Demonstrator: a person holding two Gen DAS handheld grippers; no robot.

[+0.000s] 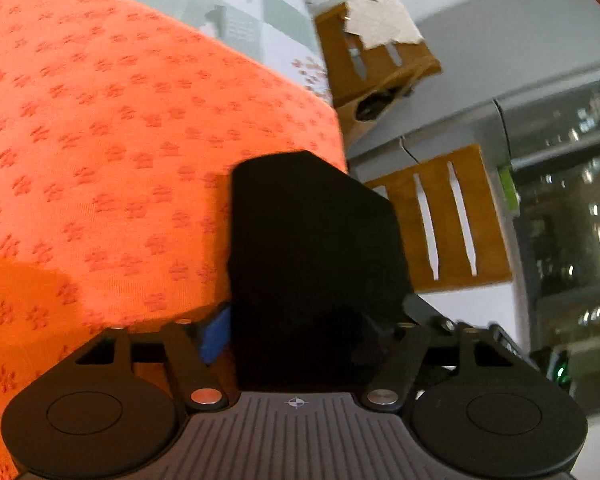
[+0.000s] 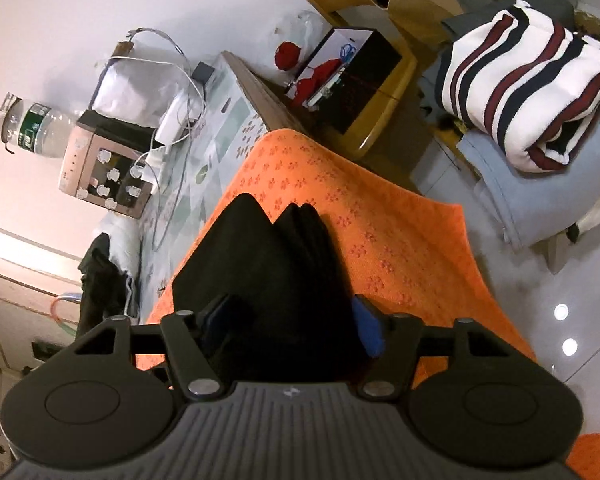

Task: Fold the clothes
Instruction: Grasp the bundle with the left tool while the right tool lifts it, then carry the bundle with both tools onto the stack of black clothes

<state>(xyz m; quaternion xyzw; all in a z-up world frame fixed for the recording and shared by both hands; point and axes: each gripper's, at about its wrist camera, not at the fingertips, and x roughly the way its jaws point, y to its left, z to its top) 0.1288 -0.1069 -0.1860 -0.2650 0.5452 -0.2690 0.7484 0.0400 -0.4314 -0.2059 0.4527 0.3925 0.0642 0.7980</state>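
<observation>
Your right gripper [image 2: 290,330] points down over a folded black garment [image 2: 268,264] that lies on an orange cloth with a small flower pattern [image 2: 400,240]. The cloth covers the surface and runs from the lower middle of the right wrist view up toward its centre. The blue-padded fingers [image 2: 368,332] stand apart on either side of the garment's near end. They look released rather than clamped, though the dark fabric makes contact at the left pad hard to judge.

In the left wrist view, your left gripper [image 1: 312,332] has the same black garment filling the space in front of it, from the lower middle up to the centre of the frame. Only one blue pad [image 1: 216,334] shows, at the garment's left edge. The other side is lost in the black cloth, so you cannot tell whether this gripper is grasping the garment or is let go.

Around the edges of the right wrist view: a large clear water bottle [image 2: 36,128] at upper left, a pinkish box [image 2: 100,168] with white cables beside it, and a striped white, red and navy bundle [image 2: 528,88] at upper right, resting on a grey seat. In the left wrist view, wooden slatted chairs [image 1: 444,220] stand at the right.
</observation>
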